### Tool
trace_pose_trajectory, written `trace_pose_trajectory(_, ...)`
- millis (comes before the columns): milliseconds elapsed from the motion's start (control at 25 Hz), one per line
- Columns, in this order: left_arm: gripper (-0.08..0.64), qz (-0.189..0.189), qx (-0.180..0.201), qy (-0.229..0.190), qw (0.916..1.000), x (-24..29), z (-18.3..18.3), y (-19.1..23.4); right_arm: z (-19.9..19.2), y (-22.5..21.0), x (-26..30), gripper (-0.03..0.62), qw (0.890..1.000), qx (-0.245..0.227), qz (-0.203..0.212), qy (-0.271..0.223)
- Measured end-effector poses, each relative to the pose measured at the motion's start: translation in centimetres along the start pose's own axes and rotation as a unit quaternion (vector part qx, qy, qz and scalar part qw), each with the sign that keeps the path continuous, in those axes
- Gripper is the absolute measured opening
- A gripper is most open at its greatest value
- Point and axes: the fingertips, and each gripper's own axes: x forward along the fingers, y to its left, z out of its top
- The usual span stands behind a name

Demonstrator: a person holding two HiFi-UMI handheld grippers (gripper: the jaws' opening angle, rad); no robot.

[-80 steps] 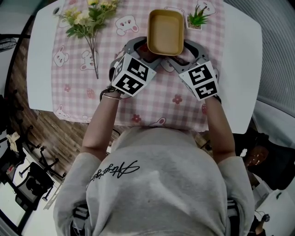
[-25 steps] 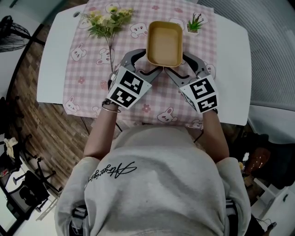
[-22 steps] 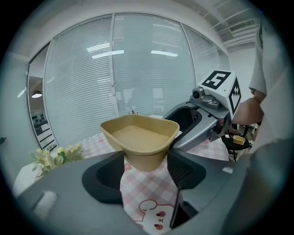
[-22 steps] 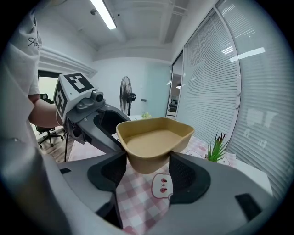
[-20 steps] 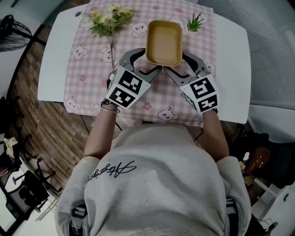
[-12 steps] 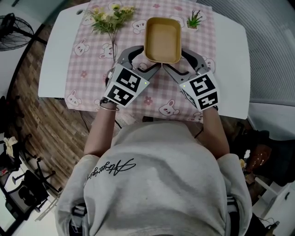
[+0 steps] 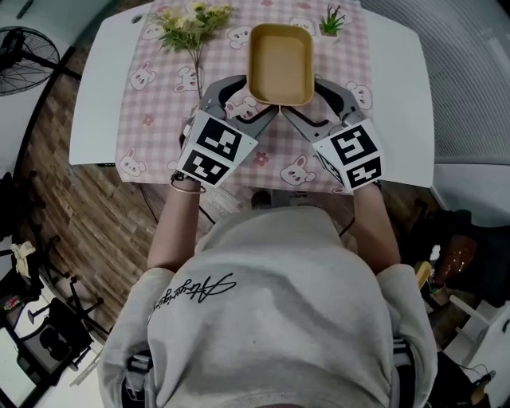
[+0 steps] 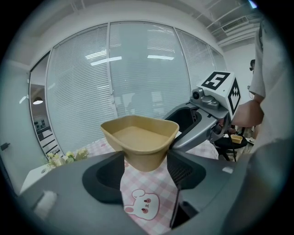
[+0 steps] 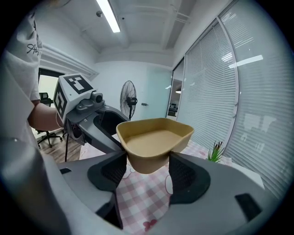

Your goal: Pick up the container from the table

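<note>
**A:** Where is the container?

**B:** The tan container is up in the air above the pink checked cloth and does not touch it. Both gripper views show open space between its underside and the cloth. It sits level, open side up, with nothing inside.

**A:** What holds it there?

**B:** Both grippers hold it. The left gripper is clamped on the container's near left corner, with its two dark pads pressed against the tapered wall just under the rim. The right gripper grips the near right corner in the same way.

**A:** And the hands?

**B:** In the head view they are over the cloth's near edge, each behind a marker cube. The two grippers angle inward over the cloth and come close together under the container.

**A:** Is anything else on the cloth?

**B:** A spray of pale flowers lies on its far left part. A small green plant stands on its far right part. The cloth runs down the middle of a white table, which shows bare on either side of it.
</note>
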Motion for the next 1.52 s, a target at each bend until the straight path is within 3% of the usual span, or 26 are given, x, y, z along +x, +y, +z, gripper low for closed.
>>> trace_pose_trajectory(600, 0.287, 0.011, 0.014, -0.003, 0.9998, -3.2, 1.0, -3.5, 0.4, 2.8, -3.8, 0.288, 1.0, 0.005, 0.003, -0.022)
trace_pose_trajectory(1080, 0.285, 0.05, -0.007, 0.001, 0.9987, -5.2, 2.3, -7.3, 0.3, 4.3, -7.6, 0.288, 0.998, -0.006, 0.044, -0.032)
trace_pose_trajectory(1520, 0.285, 0.064, -0.018, -0.002, 0.9978, -6.6, 3.5, -12.5, -1.0, 6.0, -12.7, 0.288, 0.998, -0.016, 0.053, -0.034)
